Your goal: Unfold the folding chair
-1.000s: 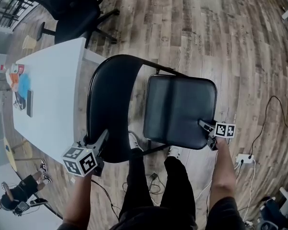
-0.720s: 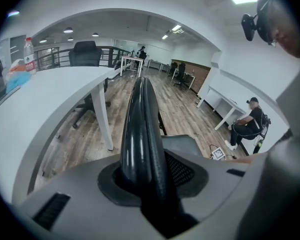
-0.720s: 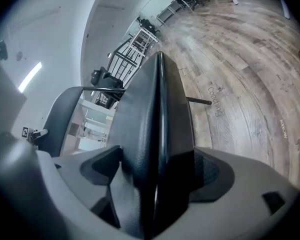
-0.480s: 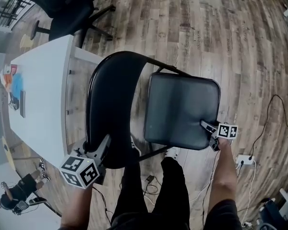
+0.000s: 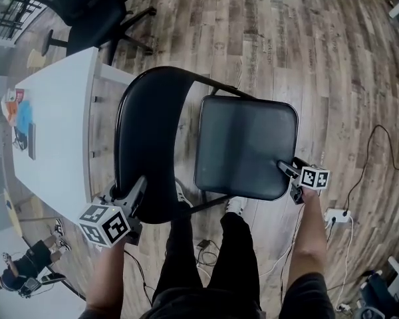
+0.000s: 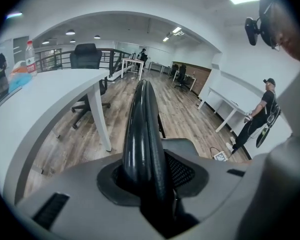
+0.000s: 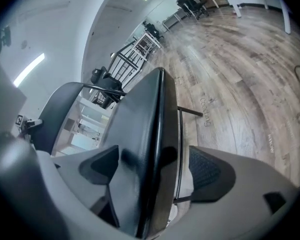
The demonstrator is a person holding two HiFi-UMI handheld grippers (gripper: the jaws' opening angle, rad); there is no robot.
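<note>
- The left gripper (image 6: 149,178) is clamped on the top rim of the backrest (image 6: 142,129) of the folding chair (image 5: 206,145). The black rim runs straight ahead from between its two pads.
- The right gripper (image 7: 155,168) has its jaws spread wide, with the front edge of the seat (image 7: 140,119) between them. The pad under the seat stands clear of it, so nothing is pinched there.
- The chair stands on the wooden floor (image 5: 306,38), just ahead of both grippers. The seat looks close to level, so the unfolding seems nearly or fully done.
- The frame looks stiff and fairly heavy. The padded seat cover probably gives a little and may slip under a pad.
- Best holds: the backrest rim to steady the chair, and the seat's front edge to press it down.
</note>
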